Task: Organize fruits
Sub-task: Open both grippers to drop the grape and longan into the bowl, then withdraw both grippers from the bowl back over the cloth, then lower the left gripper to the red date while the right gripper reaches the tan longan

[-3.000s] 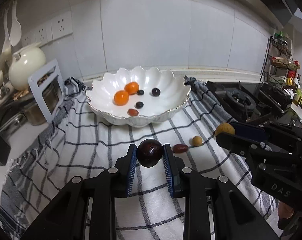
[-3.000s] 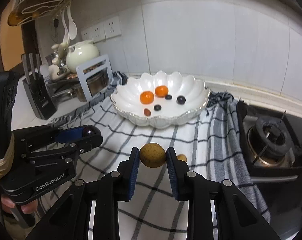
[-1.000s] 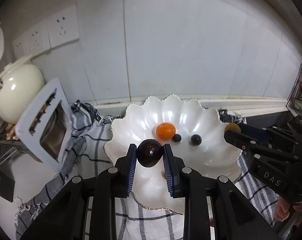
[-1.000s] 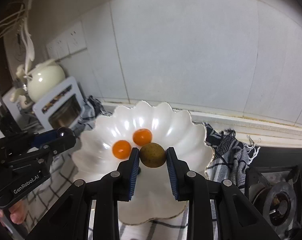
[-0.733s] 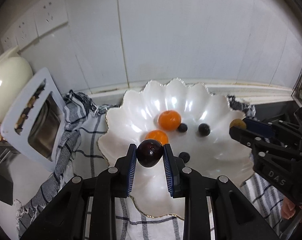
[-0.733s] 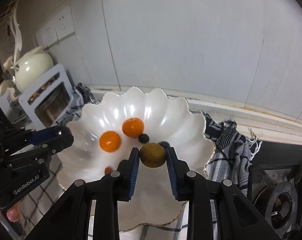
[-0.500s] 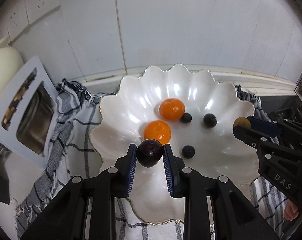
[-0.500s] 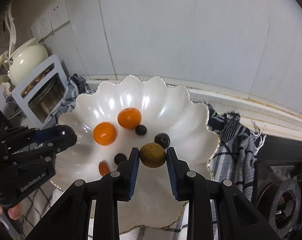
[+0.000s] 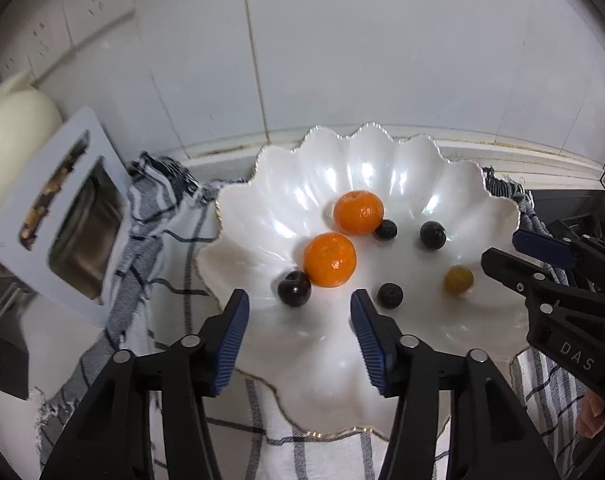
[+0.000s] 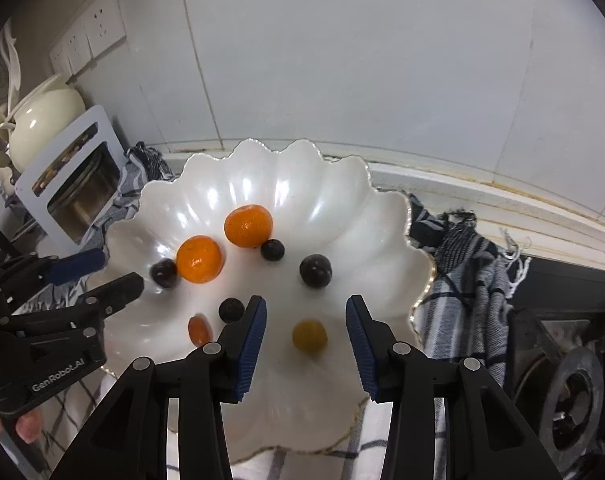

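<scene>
Both grippers, left (image 9: 298, 320) and right (image 10: 305, 330), just opening and holding nothing, plum (image 9: 294, 289) and yellow fruit (image 10: 310, 336) loose low in the bowl (image 10: 382, 216): small, light, round, probably slippery, best pinched gently across the middle.

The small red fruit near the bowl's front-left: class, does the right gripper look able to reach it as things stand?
Probably yes. The small red fruit lies bare in the white bowl, just beside the open right gripper, with nothing over it. A dark berry sits close, and the left gripper hovers nearby, so space is tight.
</scene>
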`<state>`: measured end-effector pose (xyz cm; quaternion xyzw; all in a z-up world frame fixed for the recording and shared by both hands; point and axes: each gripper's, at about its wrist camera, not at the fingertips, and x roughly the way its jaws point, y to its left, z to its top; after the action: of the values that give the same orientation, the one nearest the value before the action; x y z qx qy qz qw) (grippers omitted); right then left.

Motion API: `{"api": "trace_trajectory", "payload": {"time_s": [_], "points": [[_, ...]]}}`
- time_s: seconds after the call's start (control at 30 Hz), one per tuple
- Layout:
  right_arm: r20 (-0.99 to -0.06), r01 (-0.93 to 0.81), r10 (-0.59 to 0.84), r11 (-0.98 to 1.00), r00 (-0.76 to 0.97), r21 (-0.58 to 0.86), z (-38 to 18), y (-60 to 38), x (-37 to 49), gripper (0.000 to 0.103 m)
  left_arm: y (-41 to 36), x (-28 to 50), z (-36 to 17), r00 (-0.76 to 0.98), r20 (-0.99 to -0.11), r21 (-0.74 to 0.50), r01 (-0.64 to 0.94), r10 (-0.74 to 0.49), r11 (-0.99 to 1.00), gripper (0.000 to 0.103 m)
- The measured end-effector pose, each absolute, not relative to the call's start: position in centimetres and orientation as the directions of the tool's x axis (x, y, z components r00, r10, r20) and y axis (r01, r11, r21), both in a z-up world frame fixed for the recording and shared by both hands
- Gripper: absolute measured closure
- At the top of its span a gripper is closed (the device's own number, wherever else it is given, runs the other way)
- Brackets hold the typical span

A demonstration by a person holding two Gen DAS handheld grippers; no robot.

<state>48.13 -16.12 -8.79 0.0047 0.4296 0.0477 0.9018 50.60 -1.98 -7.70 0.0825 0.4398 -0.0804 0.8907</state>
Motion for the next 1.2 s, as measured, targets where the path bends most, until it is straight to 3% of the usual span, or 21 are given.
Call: {"api": "trace_trajectory", "payload": {"time_s": [0.17, 0.63, 1.2], "points": [[-0.730, -0.082, 0.068, 0.997, 0.680, 0.017, -7.2, -16.1, 45.7, 0.060, -2.0, 48.3, -5.5, 0.667, -0.743, 0.125, 0.202, -0.043, 0.971, 0.040], [-0.600, -0.095, 0.100, 0.995, 0.794, 0.039, -1.8, -17.1, 38.5, 0.060, -2.9, 40.7, 0.4, 0.800, -0.596, 0.138, 0.197, -0.078, 0.971, 0.039], [-0.535, -0.120, 0.109, 0.993, 0.838, 0.015, -0.8, -17.7, 31.5, 0.060, -4.2, 34.3, 1.3, 0.846, -0.521, 0.139, 0.214, -0.112, 0.967, 0.034]]}}
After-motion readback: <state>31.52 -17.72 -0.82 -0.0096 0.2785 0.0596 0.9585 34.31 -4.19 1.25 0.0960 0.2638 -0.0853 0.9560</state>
